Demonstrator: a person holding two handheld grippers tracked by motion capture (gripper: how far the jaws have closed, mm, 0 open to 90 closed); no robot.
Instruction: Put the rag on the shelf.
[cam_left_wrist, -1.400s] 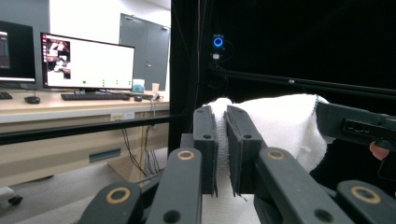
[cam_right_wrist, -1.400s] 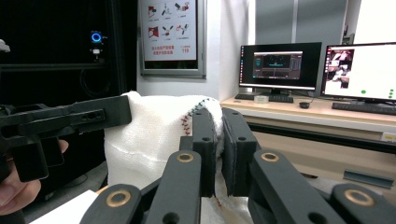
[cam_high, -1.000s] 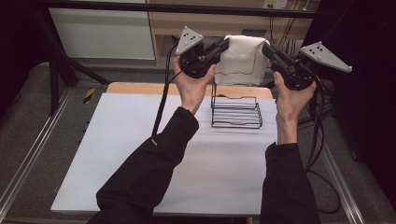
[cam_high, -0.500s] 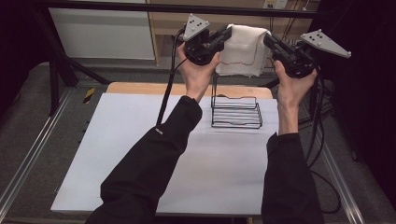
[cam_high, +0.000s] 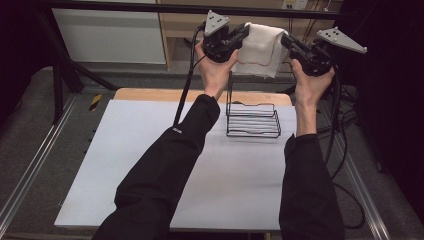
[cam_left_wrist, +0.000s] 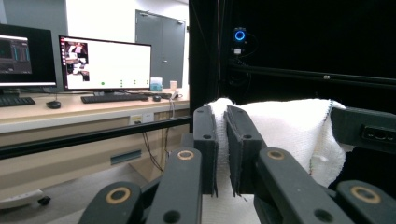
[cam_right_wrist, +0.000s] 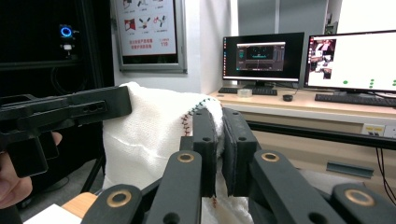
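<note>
White towel (cam_high: 261, 47) is held stretched above the wire rack (cam_high: 253, 120), clamped by left gripper (cam_high: 243, 33) and right gripper (cam_high: 286, 41) jaws.

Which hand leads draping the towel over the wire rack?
Neither clearly: both tongs, left and right, are shut on the towel above the rack. Left hand looks slightly nearer the rack's tall post, so probably left.

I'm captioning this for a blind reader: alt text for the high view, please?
Two hands hold a folded white cloth up between the left claw and right claw, each shut on an upper corner, above a black wire rack on a white table.
</note>
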